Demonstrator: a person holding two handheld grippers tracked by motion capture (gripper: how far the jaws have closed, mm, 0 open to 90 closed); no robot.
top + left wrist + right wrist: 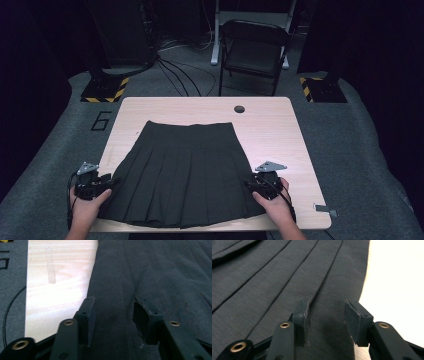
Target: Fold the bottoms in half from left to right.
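Two Hand-Held Grippers Spread at the Skirt's Lower Corners

High view: dark pleated skirt (182,172) flat on the wooden counter (280,130), waistband far, hem close to the near edge. Left hand-held gripper (107,182) at the skirt's left hem corner, right hand-held gripper (250,184) at the right one. Bare wood on both sides and beyond the waistband, so plenty of room to draw cloth outward or fold it away; little margin at the near edge. Chair (255,47) well behind, out of the way.

Left gripper view: jaws spread, pinching nothing, skirt (155,272) lying between and under them, its side edge just beside the left jaw, bare counter (57,285) past it.

Right gripper view: jaws likewise spread over a pleat of the skirt (274,285), cloth edge just beside the right jaw.

Probably best done level: keep both sides even, take hold near the edge through all layers, avoid dragging pleats askew.
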